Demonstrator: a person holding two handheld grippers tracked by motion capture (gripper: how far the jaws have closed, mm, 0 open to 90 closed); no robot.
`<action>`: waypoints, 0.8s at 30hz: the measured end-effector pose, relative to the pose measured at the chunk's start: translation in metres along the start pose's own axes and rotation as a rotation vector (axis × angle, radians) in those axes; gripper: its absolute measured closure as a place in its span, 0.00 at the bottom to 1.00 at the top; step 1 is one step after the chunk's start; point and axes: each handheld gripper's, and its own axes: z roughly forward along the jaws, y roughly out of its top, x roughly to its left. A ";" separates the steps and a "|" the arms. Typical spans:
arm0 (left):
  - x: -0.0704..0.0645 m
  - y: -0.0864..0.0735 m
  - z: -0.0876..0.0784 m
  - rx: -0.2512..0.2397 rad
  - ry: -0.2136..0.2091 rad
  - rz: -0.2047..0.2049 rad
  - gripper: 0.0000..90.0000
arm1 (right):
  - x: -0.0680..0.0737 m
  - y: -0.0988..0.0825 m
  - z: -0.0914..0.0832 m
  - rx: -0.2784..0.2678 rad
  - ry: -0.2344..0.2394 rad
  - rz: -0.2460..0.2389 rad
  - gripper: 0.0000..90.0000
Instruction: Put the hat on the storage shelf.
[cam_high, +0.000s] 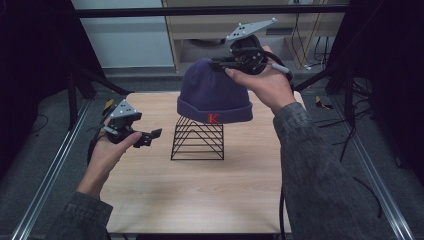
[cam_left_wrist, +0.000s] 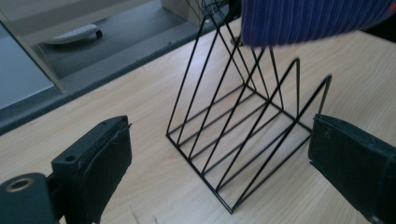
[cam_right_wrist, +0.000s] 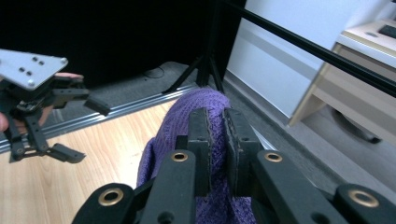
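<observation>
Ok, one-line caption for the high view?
Right claw pinches a purple beanie above a black wire rack; left claw open beside it.

Light wooden table (cam_high: 200, 200) stands on grey carpeted floor (cam_high: 45, 150). Beyond the table: pale wall panel (cam_high: 125, 40) and a beige cabinet (cam_high: 300, 25). Black frame bars (cam_high: 200, 11) cross above; cables (cam_high: 310, 50) beside the cabinet. Dim lighting.

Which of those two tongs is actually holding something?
The right tongs, up at the top of the purple knitted beanie, pinch its crown between shut jaws. The left tongs stand open, apart from the black wire rack.
</observation>
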 end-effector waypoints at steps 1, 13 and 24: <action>0.003 0.003 0.000 -0.010 -0.013 -0.007 0.07 | 0.001 0.002 0.002 -0.004 0.004 0.001 0.91; 0.016 0.038 0.021 -0.041 -0.122 -0.024 0.07 | 0.007 0.009 0.021 -0.042 0.044 0.005 0.91; 0.010 0.049 0.036 -0.030 -0.151 -0.024 0.07 | 0.013 0.014 0.023 -0.064 0.062 0.015 0.91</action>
